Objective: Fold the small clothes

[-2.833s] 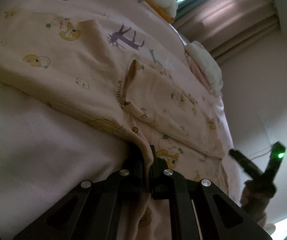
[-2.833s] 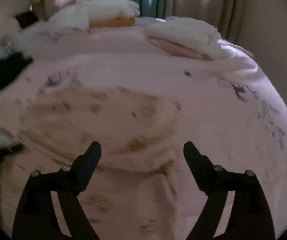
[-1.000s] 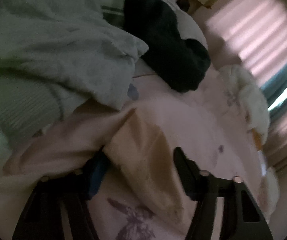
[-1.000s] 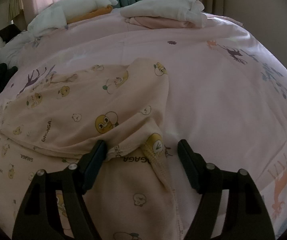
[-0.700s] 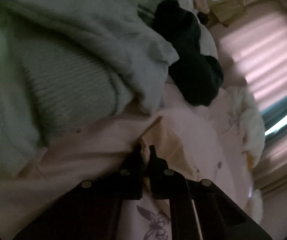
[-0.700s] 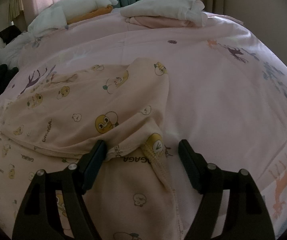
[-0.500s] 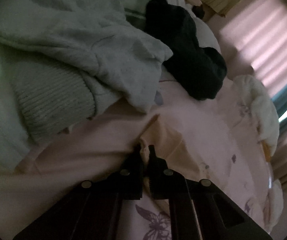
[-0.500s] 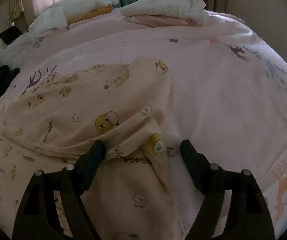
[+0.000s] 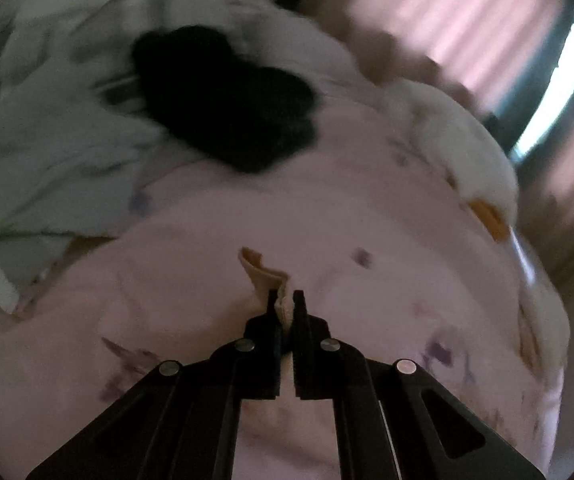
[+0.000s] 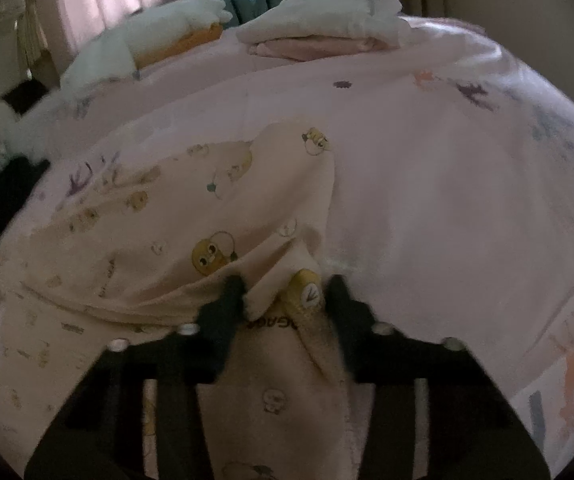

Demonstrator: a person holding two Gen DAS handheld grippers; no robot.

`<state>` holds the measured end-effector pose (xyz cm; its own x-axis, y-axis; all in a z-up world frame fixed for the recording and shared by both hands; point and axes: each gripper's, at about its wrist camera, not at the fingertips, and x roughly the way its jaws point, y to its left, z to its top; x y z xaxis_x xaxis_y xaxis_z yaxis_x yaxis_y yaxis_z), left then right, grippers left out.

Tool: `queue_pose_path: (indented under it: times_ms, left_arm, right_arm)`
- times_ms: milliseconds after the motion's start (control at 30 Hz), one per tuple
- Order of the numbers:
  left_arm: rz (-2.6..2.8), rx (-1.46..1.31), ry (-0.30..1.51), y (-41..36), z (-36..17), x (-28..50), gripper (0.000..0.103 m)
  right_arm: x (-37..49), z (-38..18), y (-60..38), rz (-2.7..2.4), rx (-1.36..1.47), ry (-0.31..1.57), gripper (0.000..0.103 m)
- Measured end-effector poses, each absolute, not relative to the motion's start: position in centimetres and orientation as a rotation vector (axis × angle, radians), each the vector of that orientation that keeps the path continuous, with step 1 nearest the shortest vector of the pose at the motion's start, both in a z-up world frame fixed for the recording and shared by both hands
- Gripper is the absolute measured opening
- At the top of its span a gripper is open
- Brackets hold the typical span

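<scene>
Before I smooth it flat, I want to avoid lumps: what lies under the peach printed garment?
The peach printed garment lies on the pink bedsheet, which shows all around it. Its own lower layer shows near the right tool. Anything else beneath stays covered.

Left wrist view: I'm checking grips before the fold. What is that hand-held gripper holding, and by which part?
The left hand-held gripper is shut on the peach garment, pinching a corner of its edge.
</scene>
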<state>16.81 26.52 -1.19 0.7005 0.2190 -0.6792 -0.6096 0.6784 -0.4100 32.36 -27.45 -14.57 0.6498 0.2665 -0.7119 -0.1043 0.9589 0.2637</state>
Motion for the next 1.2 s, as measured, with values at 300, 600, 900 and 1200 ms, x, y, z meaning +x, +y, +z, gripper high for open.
queue_pose_path:
  times_ms: [300,600,900,1200]
  left_arm:
    - [0.364,-0.572,0.622,19.4,1.9,19.4,0.004]
    - [0.226,-0.582,0.635,14.2,2.3,20.9,0.004]
    - [0.19,-0.552,0.426,8.2,5.0,20.5,0.004]
    - [0.1,-0.464,0.469,-0.5,2.0,23.5,0.004]
  right_arm:
    - [32.4,-14.9,-28.4,0.258,0.294,0.841,0.023]
    - [32.3,-15.4,-29.3,0.3,0.386,0.838,0.022]
    - [32.4,-15.8,-30.3,0.332,0.463,0.841,0.022]
    - [32.3,-16.3,-31.2,0.365,0.543,0.836,0.02]
